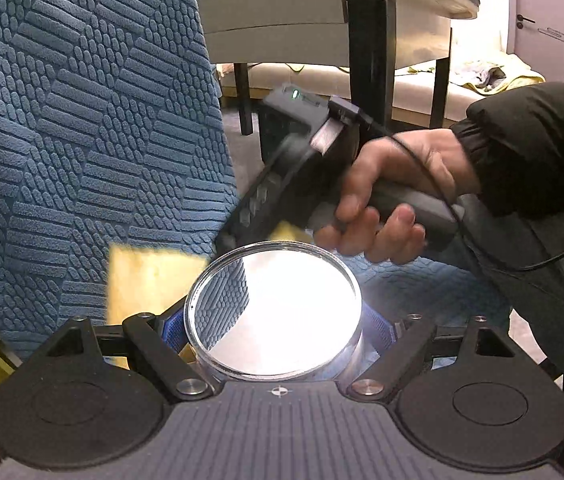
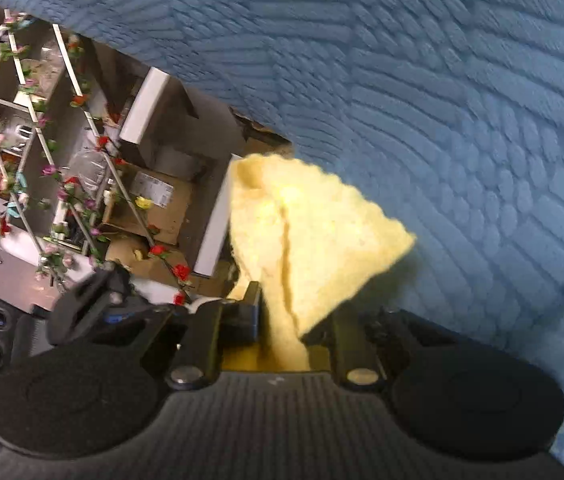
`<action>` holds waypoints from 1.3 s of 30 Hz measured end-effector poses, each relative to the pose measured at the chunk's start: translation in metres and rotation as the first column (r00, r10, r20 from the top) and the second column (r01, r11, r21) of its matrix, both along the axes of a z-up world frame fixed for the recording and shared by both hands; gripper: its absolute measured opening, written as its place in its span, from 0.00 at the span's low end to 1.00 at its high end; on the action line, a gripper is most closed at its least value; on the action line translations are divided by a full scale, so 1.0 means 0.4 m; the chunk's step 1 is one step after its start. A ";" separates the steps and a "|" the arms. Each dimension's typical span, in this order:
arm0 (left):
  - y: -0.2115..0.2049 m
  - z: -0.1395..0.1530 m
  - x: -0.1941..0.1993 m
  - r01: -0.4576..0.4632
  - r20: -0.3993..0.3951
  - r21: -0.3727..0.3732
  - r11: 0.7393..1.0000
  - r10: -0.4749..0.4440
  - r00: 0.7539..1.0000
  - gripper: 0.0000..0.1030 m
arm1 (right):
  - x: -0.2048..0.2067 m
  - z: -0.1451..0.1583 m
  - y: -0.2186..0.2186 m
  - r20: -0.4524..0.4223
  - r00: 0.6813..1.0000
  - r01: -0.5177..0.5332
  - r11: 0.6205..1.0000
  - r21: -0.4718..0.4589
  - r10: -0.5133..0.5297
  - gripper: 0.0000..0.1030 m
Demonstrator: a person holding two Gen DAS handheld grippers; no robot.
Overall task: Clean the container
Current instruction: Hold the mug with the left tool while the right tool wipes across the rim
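A round, clear container (image 1: 274,312) is clamped between the blue-padded fingers (image 1: 378,328) of the left gripper (image 1: 278,330), low in the middle of the left wrist view. Its side wall is transparent and short. The circular face turned toward the camera is glossy and acts almost as a mirror: the left part reflects the scaled blue pattern of the fabric, while the right part is washed out to bright white. A thin glassy rim is seen all around the face. No dirt can be made out on it, though glare hides much of the surface.

Behind the container, a blue textured fabric (image 1: 82,120) fills the left side of the view and continues under the container. A yellow cloth (image 1: 142,280) is seen just beyond the container's upper left edge, blurred. Above and right of the container, the right gripper's dark body (image 1: 294,168) is held by a hand (image 1: 394,200) in a black sleeve (image 1: 534,148). A pale table with dark legs (image 1: 366,60) stands in the background.

In the right wrist view, the right gripper (image 2: 294,332) is closed on the yellow cloth (image 2: 306,232), which is pinched at its lower end and fans out upward in a folded, fuzzy wedge. The blue fabric (image 2: 442,100) is spread behind it. At the left, a lattice with artificial flowers (image 2: 62,184) and cardboard boxes (image 2: 150,200) are visible.
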State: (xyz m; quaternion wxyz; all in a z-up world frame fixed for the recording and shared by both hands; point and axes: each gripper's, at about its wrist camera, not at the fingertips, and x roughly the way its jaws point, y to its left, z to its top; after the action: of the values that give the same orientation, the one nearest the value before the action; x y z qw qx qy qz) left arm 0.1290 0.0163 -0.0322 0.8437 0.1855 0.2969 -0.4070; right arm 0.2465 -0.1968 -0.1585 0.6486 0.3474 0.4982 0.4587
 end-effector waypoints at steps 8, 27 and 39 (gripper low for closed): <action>0.006 0.009 -0.007 -0.021 0.008 -0.007 1.000 0.021 1.000 0.85 | -0.003 -0.015 -0.005 -0.015 1.000 0.010 0.998 -0.065 -0.011 0.17; -0.019 0.006 -0.031 -0.155 0.023 -0.012 0.988 0.156 0.988 0.85 | -0.050 0.042 -0.053 0.012 0.995 0.095 0.995 0.001 -0.095 0.17; -0.062 -0.006 -0.064 -0.343 0.049 -0.015 0.939 0.343 0.938 0.85 | -0.081 0.024 -0.076 -0.013 0.985 0.174 0.984 -0.028 -0.174 0.17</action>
State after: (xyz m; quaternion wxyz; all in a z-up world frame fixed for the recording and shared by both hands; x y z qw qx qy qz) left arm 0.1034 -0.0085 -0.0346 0.9096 0.1386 0.3016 -0.2500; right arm 0.2140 -0.2274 -0.1488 0.6868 0.3845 0.4772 0.3908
